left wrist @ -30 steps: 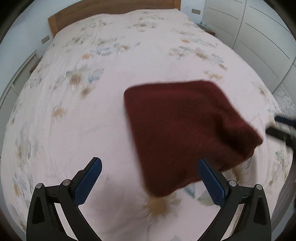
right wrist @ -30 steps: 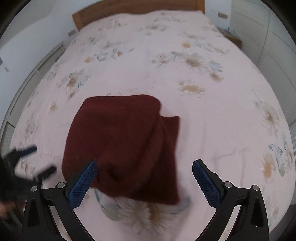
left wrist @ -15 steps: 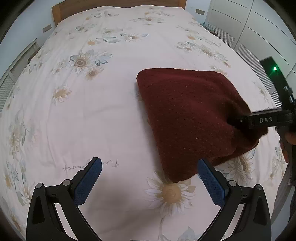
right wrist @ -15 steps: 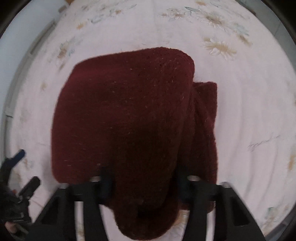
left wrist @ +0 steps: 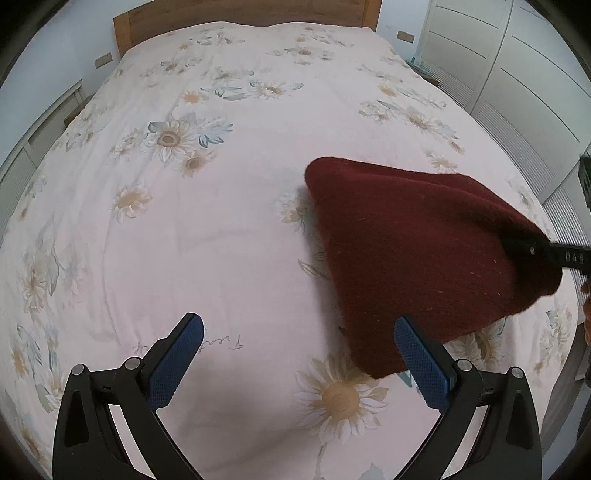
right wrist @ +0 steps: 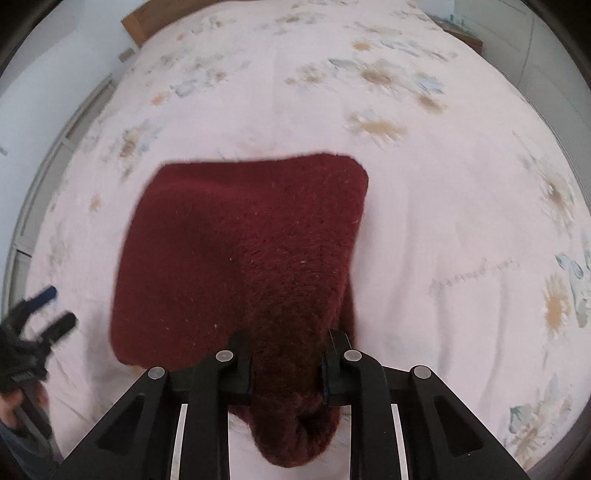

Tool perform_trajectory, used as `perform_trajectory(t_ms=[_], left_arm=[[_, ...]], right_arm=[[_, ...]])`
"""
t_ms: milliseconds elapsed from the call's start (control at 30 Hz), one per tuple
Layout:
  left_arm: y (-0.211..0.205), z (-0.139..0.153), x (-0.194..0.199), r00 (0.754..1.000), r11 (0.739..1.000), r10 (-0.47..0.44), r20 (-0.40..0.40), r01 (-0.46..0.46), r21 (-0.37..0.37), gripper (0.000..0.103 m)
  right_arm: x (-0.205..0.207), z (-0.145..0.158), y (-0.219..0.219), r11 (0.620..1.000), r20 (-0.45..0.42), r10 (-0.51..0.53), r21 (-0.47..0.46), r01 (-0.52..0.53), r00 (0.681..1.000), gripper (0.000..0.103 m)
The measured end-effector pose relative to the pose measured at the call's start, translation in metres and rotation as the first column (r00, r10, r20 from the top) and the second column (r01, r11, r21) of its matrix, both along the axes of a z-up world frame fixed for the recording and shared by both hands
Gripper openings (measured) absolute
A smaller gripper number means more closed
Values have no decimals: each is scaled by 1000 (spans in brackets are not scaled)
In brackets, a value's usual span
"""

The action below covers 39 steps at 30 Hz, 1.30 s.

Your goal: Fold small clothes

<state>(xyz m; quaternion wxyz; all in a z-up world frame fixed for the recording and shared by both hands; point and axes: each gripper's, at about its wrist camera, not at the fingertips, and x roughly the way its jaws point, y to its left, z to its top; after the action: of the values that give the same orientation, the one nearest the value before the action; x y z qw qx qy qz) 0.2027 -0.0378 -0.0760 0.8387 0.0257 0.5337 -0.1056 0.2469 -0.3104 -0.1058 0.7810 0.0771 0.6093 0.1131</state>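
The flowered bed (left wrist: 229, 236) fills both views, its wooden headboard (left wrist: 240, 18) at the far end; the dark red knitted garment (right wrist: 240, 251) lies folded on it, its near edge bunched where the right gripper (right wrist: 286, 363), jaws just closed, pinches it; the left gripper (left wrist: 299, 354) hovers spread and empty, the garment just to its right; nothing blocks it.
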Motion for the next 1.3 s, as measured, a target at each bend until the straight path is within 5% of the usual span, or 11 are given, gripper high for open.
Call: perform_trajectory(t_ms=[133, 233, 300, 500, 700, 867, 1133, 1300], left_arm=[[-8, -6, 2, 1000, 1000, -12, -18, 12, 5, 102], [-12, -11, 0, 999, 1000, -25, -36, 25, -6, 102], [-13, -14, 1, 998, 999, -33, -44, 33, -1, 102], [-14, -19, 13, 997, 1000, -18, -77, 18, -7, 102], [-29, -17, 42, 995, 999, -12, -101, 7, -45, 102], [-42, -26, 69, 990, 994, 1, -138, -16, -105, 102], [-61, -73, 77, 976, 997, -22, -218, 5, -80, 102], [-63, -89, 70, 983, 998, -18, -184, 6, -69, 103]], right_arm=[[-6, -27, -11, 1000, -46, -19, 1, 19, 999, 26], [-6, -32, -13, 999, -46, -48, 19, 49, 998, 43], [-5, -28, -11, 999, -34, -42, -21, 42, 999, 64], [2, -11, -13, 998, -7, -45, -42, 45, 999, 80], [18, 7, -2, 999, 29, -32, -40, 33, 999, 88], [27, -19, 6, 999, -34, -23, -44, 22, 999, 102], [21, -70, -8, 997, -95, -39, 59, 45, 995, 102], [22, -86, -13, 991, -100, -31, 123, 44, 994, 102]])
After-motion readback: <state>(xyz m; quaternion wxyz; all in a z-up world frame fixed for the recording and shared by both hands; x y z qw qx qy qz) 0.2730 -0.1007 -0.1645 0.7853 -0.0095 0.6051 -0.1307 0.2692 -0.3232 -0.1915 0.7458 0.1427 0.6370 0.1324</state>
